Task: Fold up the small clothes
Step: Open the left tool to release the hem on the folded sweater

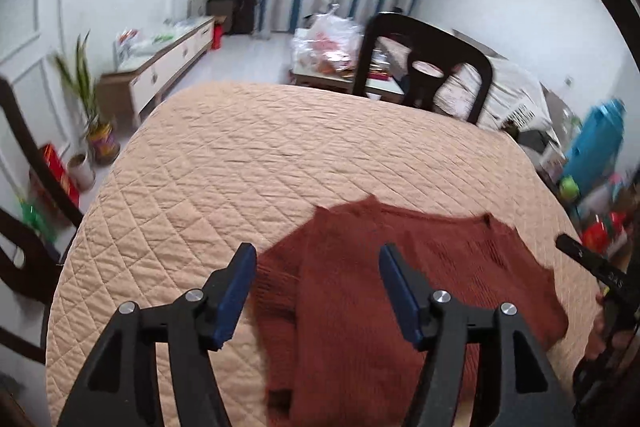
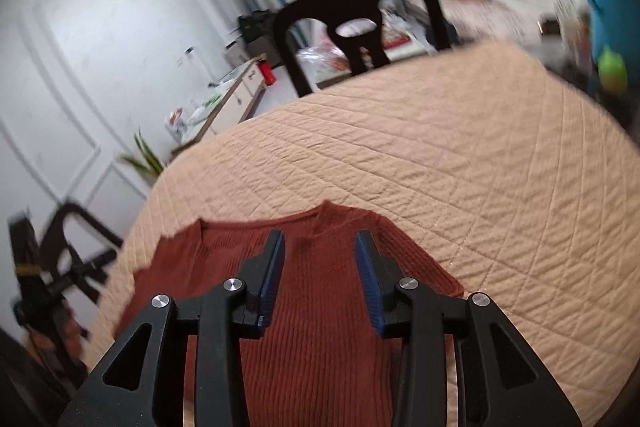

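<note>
A rust-red knitted sweater (image 1: 400, 287) lies flat on the round table with a peach quilted cover (image 1: 240, 167). My left gripper (image 1: 316, 255) is open and empty, hovering above the sweater's left part, where a sleeve lies folded inward. The sweater also shows in the right wrist view (image 2: 320, 307) on the same cover (image 2: 440, 147). My right gripper (image 2: 320, 243) is open and empty, just above the sweater near its far edge. The right gripper's tip (image 1: 580, 251) shows at the right edge of the left wrist view.
A dark wooden chair (image 1: 424, 67) stands at the table's far side, also in the right wrist view (image 2: 360, 27). Another dark chair (image 1: 24, 187) stands at the left. A low cabinet (image 1: 168, 67), potted plants (image 1: 88, 107) and a cluttered coffee table (image 1: 340, 67) stand beyond.
</note>
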The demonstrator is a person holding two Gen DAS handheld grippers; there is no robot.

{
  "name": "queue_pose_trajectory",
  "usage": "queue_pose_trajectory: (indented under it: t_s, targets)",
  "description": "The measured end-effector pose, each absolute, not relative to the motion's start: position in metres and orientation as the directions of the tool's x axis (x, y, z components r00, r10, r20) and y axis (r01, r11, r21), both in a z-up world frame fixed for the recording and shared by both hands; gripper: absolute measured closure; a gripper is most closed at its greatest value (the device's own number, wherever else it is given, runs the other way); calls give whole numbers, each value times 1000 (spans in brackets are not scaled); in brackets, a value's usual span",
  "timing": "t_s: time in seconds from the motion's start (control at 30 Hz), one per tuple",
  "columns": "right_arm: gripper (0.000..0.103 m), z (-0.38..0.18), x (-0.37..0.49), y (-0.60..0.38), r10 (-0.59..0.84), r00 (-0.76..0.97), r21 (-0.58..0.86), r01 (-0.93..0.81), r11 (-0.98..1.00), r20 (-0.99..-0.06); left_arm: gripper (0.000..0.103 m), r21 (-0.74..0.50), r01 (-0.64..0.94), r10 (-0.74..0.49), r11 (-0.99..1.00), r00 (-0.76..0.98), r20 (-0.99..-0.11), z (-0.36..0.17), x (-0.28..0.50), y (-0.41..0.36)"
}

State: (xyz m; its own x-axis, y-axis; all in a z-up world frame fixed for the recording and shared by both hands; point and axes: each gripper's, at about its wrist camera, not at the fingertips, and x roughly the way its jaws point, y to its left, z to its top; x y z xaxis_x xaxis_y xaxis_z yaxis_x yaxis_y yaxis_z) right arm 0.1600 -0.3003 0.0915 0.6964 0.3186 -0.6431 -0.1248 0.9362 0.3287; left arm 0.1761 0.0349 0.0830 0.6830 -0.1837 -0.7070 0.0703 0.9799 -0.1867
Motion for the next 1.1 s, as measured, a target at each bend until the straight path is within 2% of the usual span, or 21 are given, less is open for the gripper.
queue_pose_trajectory:
  t_s: [0.17,0.43,0.57,0.83,0.97,1.1]
  targets:
    - [65,86,145,-272,310,671,233,-204,951,-674,37,-157,158,-222,975,645,-731,69,161,11]
    - [65,57,122,-239,290,594,123,-306,944,-750,37,-79,206,-189,975,592,-784,45,144,-2]
    - [65,40,120,-234,215,582,49,-287,957,-785,37,-50,222,-176,974,600,-780,41,133,0]
    - [60,46,114,-235,193,609,30,-268,963,-769,37,-71,222,-193,972,596,-780,42,128,5]
    - [60,61,98,-217,231,663,8,-322,947,-713,37,-74,213,-192,974,607,-771,43,124,8]
    - [60,52,97,-197,279,620,17,-394,919,-733,37,-67,203,-179,977,603,-778,39,124,12]
